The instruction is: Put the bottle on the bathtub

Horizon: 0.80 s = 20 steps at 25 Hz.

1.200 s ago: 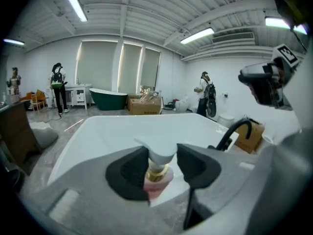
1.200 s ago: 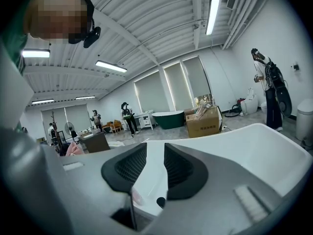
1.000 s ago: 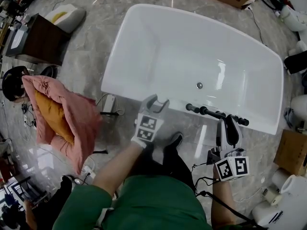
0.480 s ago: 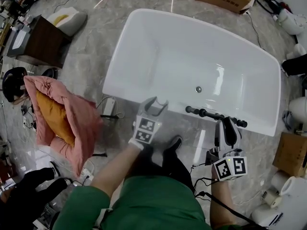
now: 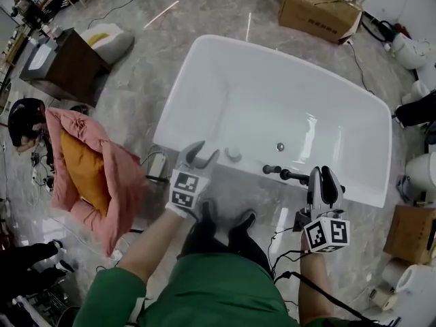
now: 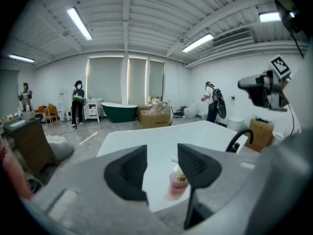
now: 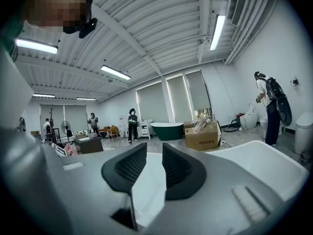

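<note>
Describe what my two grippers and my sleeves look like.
Both are light grey with dark, curved jaws: the left gripper and the right gripper. Each carries a white cube printed with black square markers. A thin black cable trails from the right one. The sleeves are green.

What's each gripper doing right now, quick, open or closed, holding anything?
Left gripper: open, empty; the bottle stands on the bathtub rim just beyond its jaws.
Right gripper: open by a narrow gap, holding nothing.
</note>
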### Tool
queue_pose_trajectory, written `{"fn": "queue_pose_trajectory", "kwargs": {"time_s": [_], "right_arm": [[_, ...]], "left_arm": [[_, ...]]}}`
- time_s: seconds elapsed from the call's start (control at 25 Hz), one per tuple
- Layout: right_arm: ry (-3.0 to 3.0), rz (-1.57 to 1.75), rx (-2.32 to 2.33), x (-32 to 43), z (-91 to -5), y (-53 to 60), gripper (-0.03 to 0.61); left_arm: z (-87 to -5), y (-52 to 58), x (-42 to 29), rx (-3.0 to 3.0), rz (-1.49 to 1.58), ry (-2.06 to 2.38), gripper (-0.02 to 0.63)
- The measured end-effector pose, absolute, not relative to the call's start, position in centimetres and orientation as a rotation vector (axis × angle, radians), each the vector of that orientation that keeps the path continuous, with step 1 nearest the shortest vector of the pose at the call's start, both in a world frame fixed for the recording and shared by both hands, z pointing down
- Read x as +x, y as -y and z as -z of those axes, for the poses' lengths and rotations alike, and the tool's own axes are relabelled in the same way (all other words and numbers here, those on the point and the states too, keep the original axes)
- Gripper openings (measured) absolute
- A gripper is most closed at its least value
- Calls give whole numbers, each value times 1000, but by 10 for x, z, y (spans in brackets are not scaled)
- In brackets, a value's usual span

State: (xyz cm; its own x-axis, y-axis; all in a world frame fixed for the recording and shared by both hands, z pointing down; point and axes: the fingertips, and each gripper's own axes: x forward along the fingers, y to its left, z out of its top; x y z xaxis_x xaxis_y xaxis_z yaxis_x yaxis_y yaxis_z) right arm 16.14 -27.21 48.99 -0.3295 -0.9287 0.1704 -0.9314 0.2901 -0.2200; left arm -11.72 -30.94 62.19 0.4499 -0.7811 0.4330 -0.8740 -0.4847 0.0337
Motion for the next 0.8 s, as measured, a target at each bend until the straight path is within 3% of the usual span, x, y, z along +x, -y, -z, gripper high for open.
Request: {"fn": "queue_pose_trajectory", "kwargs": {"time_s": [0.24, 0.56, 0.8], "right_arm": [[2536, -219, 1809, 150, -424, 288, 100], [2549, 110, 1737, 152, -349, 296, 98], [2598, 126, 1803, 148, -306, 289, 97]], "left_arm": [[-531, 320, -138, 2534, -488, 1520, 139], [-413, 325, -145, 2609, -353, 1624, 124], [-344, 320, -115, 2713, -256, 1632, 123]]}}
